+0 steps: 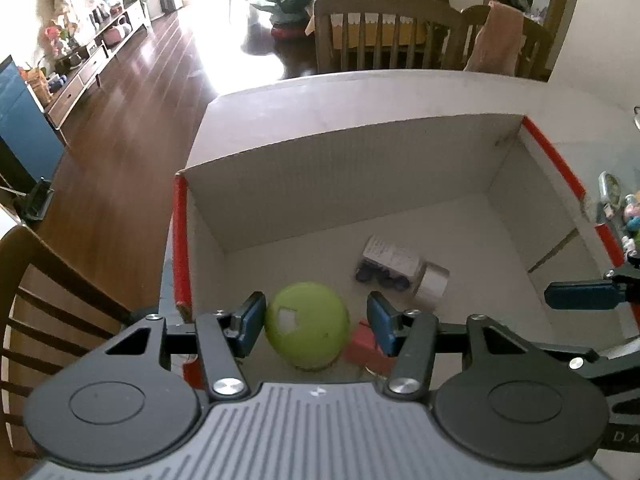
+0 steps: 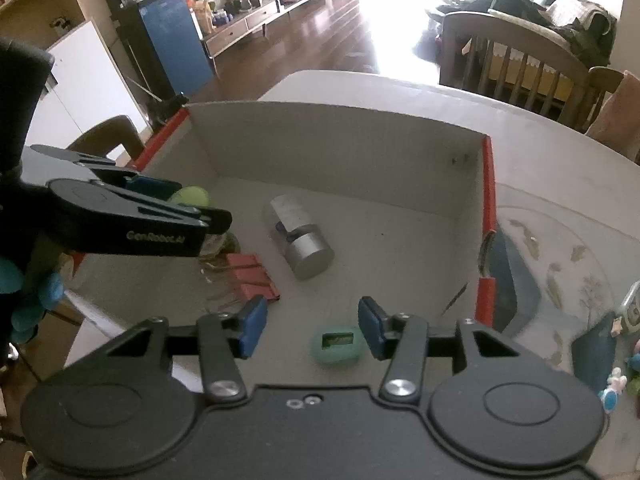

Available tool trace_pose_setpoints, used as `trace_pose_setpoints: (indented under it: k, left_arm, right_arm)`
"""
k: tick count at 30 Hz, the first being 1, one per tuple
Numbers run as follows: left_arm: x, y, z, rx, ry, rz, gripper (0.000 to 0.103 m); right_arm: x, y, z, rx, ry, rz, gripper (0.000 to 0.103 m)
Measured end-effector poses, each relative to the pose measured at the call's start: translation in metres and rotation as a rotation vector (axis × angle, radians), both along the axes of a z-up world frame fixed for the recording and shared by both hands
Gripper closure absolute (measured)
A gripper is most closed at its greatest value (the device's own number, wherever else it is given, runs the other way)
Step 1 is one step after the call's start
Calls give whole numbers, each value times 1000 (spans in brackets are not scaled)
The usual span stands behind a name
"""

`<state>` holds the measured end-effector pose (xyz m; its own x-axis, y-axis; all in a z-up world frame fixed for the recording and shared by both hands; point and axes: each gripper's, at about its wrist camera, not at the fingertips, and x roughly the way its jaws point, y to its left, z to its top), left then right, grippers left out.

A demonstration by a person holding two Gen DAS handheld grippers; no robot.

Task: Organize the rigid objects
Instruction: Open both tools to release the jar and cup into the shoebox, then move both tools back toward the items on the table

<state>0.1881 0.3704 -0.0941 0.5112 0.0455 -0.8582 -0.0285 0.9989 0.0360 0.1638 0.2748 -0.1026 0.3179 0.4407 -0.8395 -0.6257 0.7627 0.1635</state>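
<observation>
A white cardboard box (image 1: 340, 168) with red-taped edges stands on the table and also shows in the right wrist view (image 2: 360, 152). In it lie a green round object (image 1: 306, 326), a red binder clip (image 2: 250, 276), a silver-capped bottle with a label (image 2: 300, 236) and a small mint green case (image 2: 338, 345). My left gripper (image 1: 312, 324) is open, its jaws either side of the green round object without gripping it. My right gripper (image 2: 312, 326) is open and empty above the box floor, with the mint case just below its right finger (image 2: 370, 326).
Small toys and trinkets (image 2: 624, 340) lie on the table right of the box. Wooden chairs (image 1: 384, 28) stand at the far side and at the left (image 1: 36, 300). The table's left edge drops to a wooden floor (image 1: 120, 128).
</observation>
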Motion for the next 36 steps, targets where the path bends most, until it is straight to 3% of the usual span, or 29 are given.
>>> trace_pose_setpoints:
  k: [17, 30, 34, 36]
  left_arm:
    - [-64, -27, 54, -69, -146, -31, 48]
    - [-101, -76, 88, -120, -254, -89, 48]
    - [-104, -101, 91, -125, -273, -109, 37]
    - [-104, -114, 92, -125, -282, -127, 37]
  right_arm:
    - [-36, -46, 46, 132, -84, -18, 43]
    - [-60, -118, 63, 209, -127, -112, 31]
    - [-64, -147, 63, 205, -152, -146, 25]
    - [-65, -161, 62, 200, -166, -162, 23]
